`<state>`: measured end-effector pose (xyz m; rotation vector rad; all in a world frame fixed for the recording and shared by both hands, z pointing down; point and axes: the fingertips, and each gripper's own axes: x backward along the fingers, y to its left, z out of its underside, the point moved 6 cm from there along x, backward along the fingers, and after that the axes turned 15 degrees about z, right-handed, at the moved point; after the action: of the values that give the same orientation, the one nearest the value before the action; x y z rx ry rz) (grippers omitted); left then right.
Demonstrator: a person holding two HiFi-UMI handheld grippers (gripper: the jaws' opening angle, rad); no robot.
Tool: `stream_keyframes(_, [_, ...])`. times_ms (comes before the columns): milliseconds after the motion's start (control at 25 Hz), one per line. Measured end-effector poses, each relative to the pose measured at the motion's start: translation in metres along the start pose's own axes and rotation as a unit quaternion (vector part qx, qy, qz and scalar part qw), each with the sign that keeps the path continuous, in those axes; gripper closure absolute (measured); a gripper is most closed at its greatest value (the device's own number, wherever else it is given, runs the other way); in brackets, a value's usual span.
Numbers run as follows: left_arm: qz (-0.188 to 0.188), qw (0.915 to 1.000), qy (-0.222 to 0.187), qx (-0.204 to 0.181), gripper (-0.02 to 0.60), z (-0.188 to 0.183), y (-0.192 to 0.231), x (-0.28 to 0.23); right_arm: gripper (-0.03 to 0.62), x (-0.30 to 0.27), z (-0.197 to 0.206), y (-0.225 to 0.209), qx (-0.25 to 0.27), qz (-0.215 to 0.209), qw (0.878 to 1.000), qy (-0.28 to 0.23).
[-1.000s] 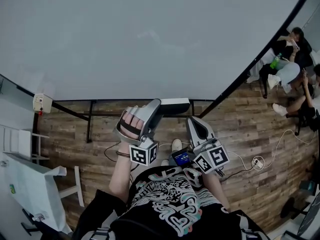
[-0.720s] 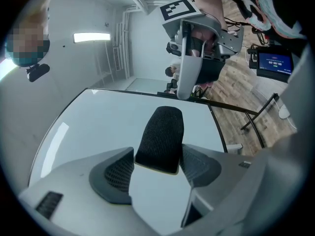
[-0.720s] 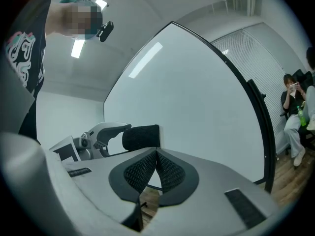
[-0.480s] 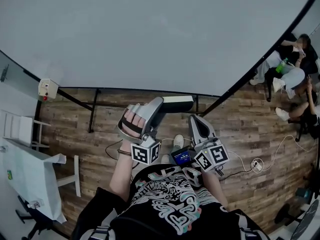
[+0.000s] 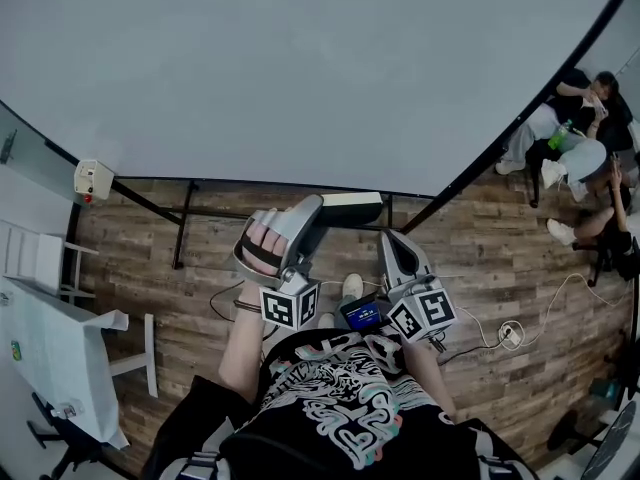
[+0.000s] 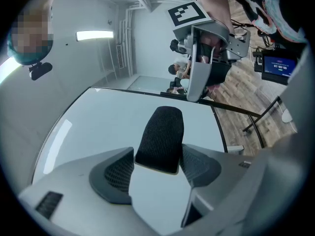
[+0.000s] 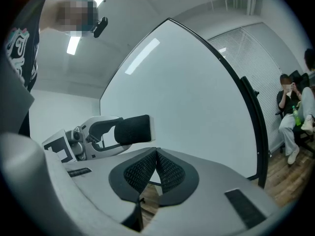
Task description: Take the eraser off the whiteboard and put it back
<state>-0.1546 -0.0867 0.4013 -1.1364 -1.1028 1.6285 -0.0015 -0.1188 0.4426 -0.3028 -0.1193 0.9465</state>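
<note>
Left gripper [image 6: 156, 165] clamped on eraser [image 6: 161, 137], long axis 6-to-12 o'clock, far end up; right gripper [image 7: 156, 167] pinched closed, empty.

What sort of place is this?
Probably an office or meeting room: a big black-framed whiteboard on a stand, a wood-plank floor, and seated people waiting off to one side.

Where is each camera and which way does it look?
Head view: on the person's head, looking down at whiteboard, floor, arms, left gripper and right gripper.
Left gripper view: on the left gripper, looking along its jaws, shut on the eraser, at the whiteboard.
Right gripper view: on the right gripper, looking along its shut jaws at the whiteboard.
Both gripper views share the whiteboard and eraser.
</note>
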Motion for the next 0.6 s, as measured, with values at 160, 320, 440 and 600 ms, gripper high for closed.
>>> stream_keyframes(160, [-0.001, 1.0000, -0.005, 0.000, 0.279, -0.002, 0.004, -0.014, 0.565, -0.007, -0.006, -0.013, 0.004, 0.009, 1.000, -0.004])
stream_keyframes(320, [0.003, 1.0000, -0.005, 0.003, 0.279, -0.001, 0.002, -0.027, 0.565, -0.013, -0.005, -0.022, 0.006, 0.015, 1.000, 0.005])
stream_keyframes(440, [0.006, 0.9999, -0.007, 0.007, 0.279, -0.001, 0.002, -0.039, 0.565, -0.018, -0.007, -0.030, 0.008, 0.018, 1.000, 0.008])
stream_keyframes(600, [0.010, 0.9998, -0.011, 0.009, 0.279, -0.003, 0.000, -0.054, 0.565, -0.025, -0.010, -0.041, 0.007, 0.023, 1.000, 0.011])
